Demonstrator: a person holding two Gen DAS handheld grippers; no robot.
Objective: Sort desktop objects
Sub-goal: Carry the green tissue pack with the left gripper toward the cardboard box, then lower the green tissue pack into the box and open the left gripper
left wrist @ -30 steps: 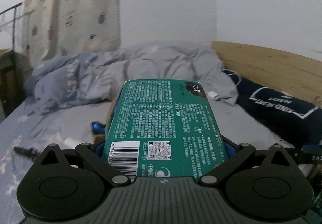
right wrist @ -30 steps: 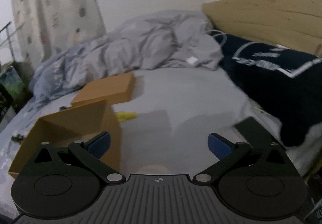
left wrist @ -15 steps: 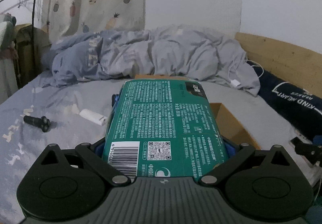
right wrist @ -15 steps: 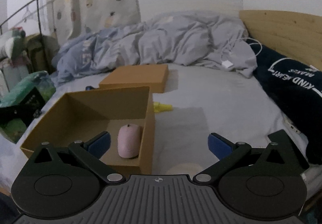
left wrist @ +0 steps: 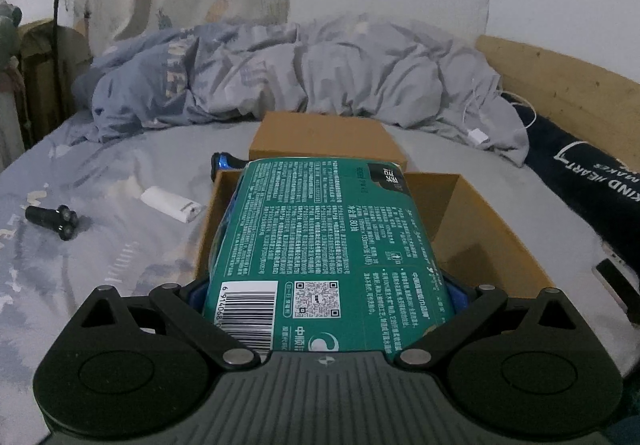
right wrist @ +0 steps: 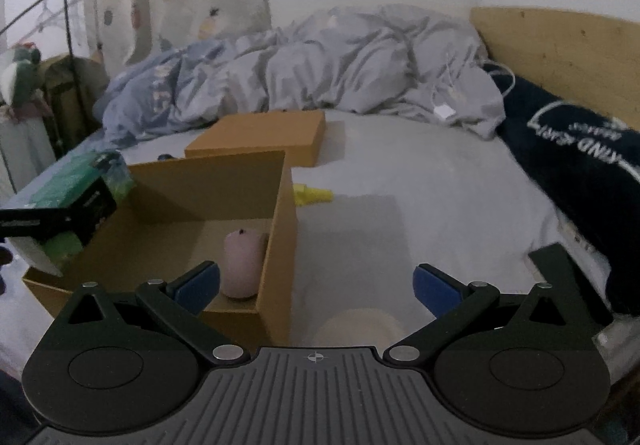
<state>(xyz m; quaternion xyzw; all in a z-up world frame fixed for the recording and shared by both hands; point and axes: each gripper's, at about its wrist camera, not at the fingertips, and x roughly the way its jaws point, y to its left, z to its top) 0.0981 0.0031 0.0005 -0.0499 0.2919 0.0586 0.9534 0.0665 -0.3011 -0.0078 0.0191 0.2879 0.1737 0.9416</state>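
Note:
My left gripper [left wrist: 326, 291] is shut on a green tissue pack [left wrist: 324, 245], which hangs over the open cardboard box [left wrist: 492, 229]. In the right wrist view the same green tissue pack [right wrist: 76, 181] shows above the left edge of the cardboard box [right wrist: 276, 229], and a pink mouse [right wrist: 242, 265] lies inside by the box's right wall. My right gripper [right wrist: 316, 285] is open and holds nothing, low over the grey sheet right of the box.
The box lid [left wrist: 326, 137] lies behind the box. A black shaver [left wrist: 54, 219], a white charger [left wrist: 172, 203] and a blue item [left wrist: 222, 163] lie on the sheet to the left. A yellow object [right wrist: 310, 195] sits right of the box. Rumpled duvet [left wrist: 300, 81] behind, dark pillow [right wrist: 580, 149] right.
My left gripper has carried the tissue pack forward and over the open box. The right wrist view has swung left, so the box and the pink mouse now show.

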